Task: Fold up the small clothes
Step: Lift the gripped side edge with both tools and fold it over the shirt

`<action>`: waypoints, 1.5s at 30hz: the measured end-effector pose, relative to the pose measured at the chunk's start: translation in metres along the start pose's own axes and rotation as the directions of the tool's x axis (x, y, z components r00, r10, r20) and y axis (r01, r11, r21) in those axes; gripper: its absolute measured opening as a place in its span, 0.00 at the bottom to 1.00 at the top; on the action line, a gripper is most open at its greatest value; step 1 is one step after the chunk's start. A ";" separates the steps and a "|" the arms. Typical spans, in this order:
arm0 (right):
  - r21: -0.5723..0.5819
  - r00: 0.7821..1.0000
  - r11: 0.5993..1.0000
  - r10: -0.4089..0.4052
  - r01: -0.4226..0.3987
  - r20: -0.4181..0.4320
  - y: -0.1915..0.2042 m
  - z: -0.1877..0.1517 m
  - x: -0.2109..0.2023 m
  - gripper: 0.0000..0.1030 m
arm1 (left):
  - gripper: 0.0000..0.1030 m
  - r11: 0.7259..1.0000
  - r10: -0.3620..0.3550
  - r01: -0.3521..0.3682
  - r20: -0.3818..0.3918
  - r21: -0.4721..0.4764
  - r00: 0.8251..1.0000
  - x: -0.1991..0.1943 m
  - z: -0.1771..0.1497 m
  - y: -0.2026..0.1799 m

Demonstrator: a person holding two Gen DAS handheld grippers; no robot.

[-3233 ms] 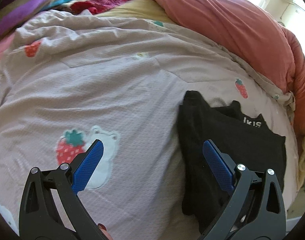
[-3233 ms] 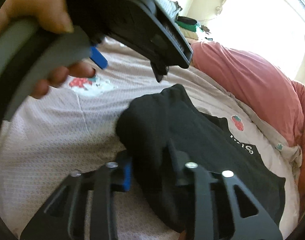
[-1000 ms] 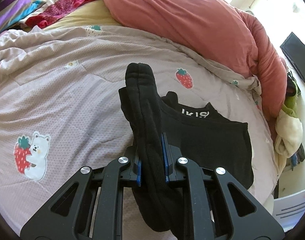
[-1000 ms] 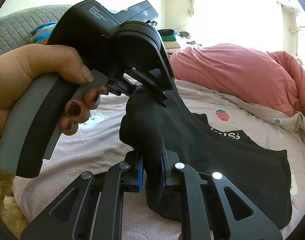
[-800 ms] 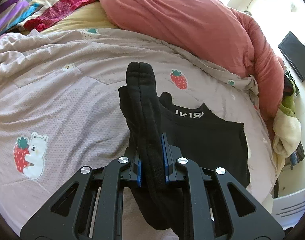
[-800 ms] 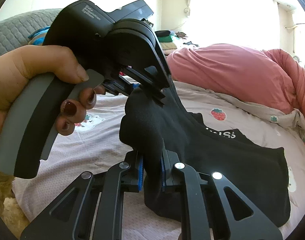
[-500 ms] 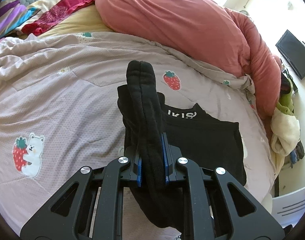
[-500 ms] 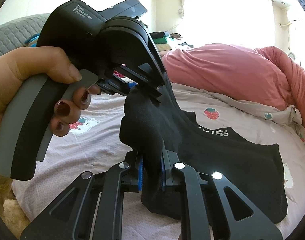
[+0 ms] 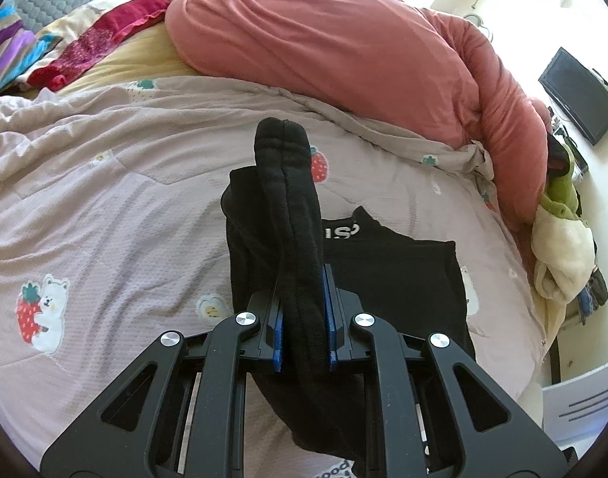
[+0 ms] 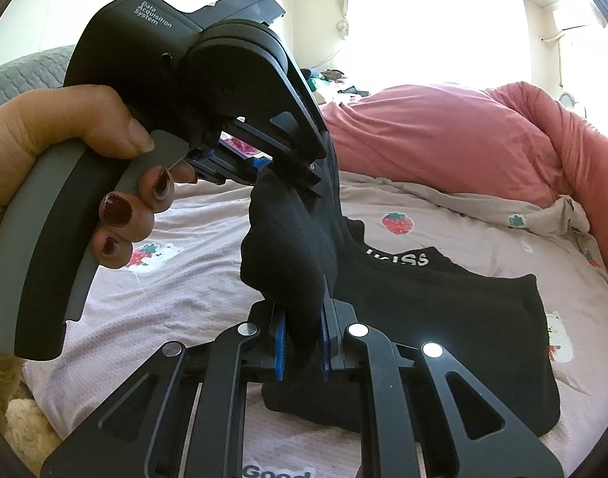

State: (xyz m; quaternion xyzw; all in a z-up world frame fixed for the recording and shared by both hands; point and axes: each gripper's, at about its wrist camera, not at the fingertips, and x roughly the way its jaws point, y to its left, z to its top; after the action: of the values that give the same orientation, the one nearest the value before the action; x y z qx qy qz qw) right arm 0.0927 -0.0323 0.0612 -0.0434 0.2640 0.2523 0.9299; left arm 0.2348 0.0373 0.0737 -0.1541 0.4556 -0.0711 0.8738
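Hand-held gripper left point(image 9: 302, 330) and hand-held gripper right point(image 10: 302, 342) each pinch one lifted edge of our single black garment point(image 9: 387, 275), closed tight on it; the rest lies on the bed point(image 9: 104, 207). We judge it soft, light and limp, best gripped along that thick edge.
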 end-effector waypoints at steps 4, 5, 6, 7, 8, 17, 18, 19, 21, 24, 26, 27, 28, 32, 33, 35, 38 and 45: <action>0.015 1.000 1.000 -0.008 0.008 0.003 -0.008 -0.002 -0.003 0.11 | 0.08 1.000 -0.001 0.001 -0.002 0.015 1.000 0.002 0.000 -0.011; 0.019 1.000 1.000 -0.010 0.010 0.003 -0.010 -0.003 -0.005 0.11 | 0.08 1.000 -0.001 0.001 -0.003 0.019 1.000 0.002 0.000 -0.014; 0.023 1.000 1.000 -0.012 0.012 0.003 -0.012 -0.004 -0.006 0.11 | 0.08 1.000 0.000 0.000 -0.004 0.022 1.000 0.003 0.000 -0.017; 0.026 1.000 1.000 -0.012 0.012 0.003 -0.013 -0.004 -0.006 0.11 | 0.08 1.000 -0.001 0.001 -0.004 0.025 1.000 0.003 0.000 -0.019; 0.030 1.000 0.999 -0.013 0.013 0.003 -0.015 -0.005 -0.008 0.11 | 0.08 1.000 -0.001 0.001 -0.003 0.028 1.000 0.003 0.000 -0.021; 0.069 1.000 0.997 -0.018 0.017 0.011 -0.030 -0.011 -0.017 0.11 | 0.08 0.999 -0.002 0.002 -0.007 0.047 1.000 0.008 -0.003 -0.043; 0.073 1.000 0.997 -0.018 0.017 0.012 -0.032 -0.012 -0.017 0.11 | 0.08 0.999 -0.002 0.002 -0.007 0.050 1.000 0.008 -0.004 -0.045; 0.078 1.000 0.997 -0.017 0.016 0.012 -0.034 -0.013 -0.018 0.11 | 0.08 0.999 -0.001 0.002 -0.009 0.054 1.000 0.009 -0.004 -0.048; 0.087 1.000 0.996 -0.019 0.018 0.013 -0.038 -0.014 -0.019 0.11 | 0.08 0.998 -0.001 0.002 -0.012 0.060 1.000 0.012 -0.004 -0.054; 0.100 1.000 0.995 -0.021 0.020 0.015 -0.045 -0.017 -0.021 0.11 | 0.08 0.998 -0.005 0.006 -0.014 0.064 1.000 0.015 -0.004 -0.062; 0.111 1.000 0.994 -0.022 0.020 0.015 -0.050 -0.019 -0.023 0.11 | 0.08 0.998 -0.008 0.009 -0.016 0.066 1.000 0.018 -0.005 -0.067; 0.116 1.000 0.993 -0.024 0.022 0.015 -0.053 -0.020 -0.024 0.11 | 0.08 0.998 -0.009 0.010 -0.017 0.068 1.000 0.019 -0.005 -0.070; 0.121 1.000 0.992 -0.025 0.023 0.015 -0.055 -0.021 -0.025 0.11 | 0.08 0.997 -0.010 0.011 -0.019 0.071 1.000 0.021 -0.005 -0.073; 0.147 0.999 0.989 -0.030 0.027 0.015 -0.064 -0.026 -0.029 0.11 | 0.08 0.995 -0.002 0.004 -0.023 0.095 1.000 0.028 -0.007 -0.086; 0.150 0.999 0.988 -0.032 0.030 0.015 -0.066 -0.027 -0.030 0.11 | 0.08 0.995 -0.005 0.007 -0.026 0.096 1.000 0.029 -0.008 -0.089; 0.158 0.999 0.987 -0.037 0.034 0.015 -0.070 -0.029 -0.032 0.11 | 0.08 0.994 -0.008 0.011 -0.031 0.104 0.999 0.033 -0.008 -0.096; 0.170 0.999 0.985 -0.044 0.041 0.014 -0.077 -0.031 -0.034 0.11 | 0.08 0.994 -0.013 0.017 -0.039 0.111 0.999 0.039 -0.008 -0.105; 0.175 0.998 0.983 -0.063 0.060 0.008 -0.090 -0.038 -0.039 0.11 | 0.08 0.992 -0.024 0.032 -0.061 0.125 0.998 0.053 -0.012 -0.123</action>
State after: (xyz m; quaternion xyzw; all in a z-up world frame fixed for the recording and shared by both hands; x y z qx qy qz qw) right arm 0.0911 -0.1359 0.0440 0.0318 0.2775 0.1996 0.9392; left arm 0.2572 -0.0949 0.0666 -0.1027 0.4738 -0.1165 0.8668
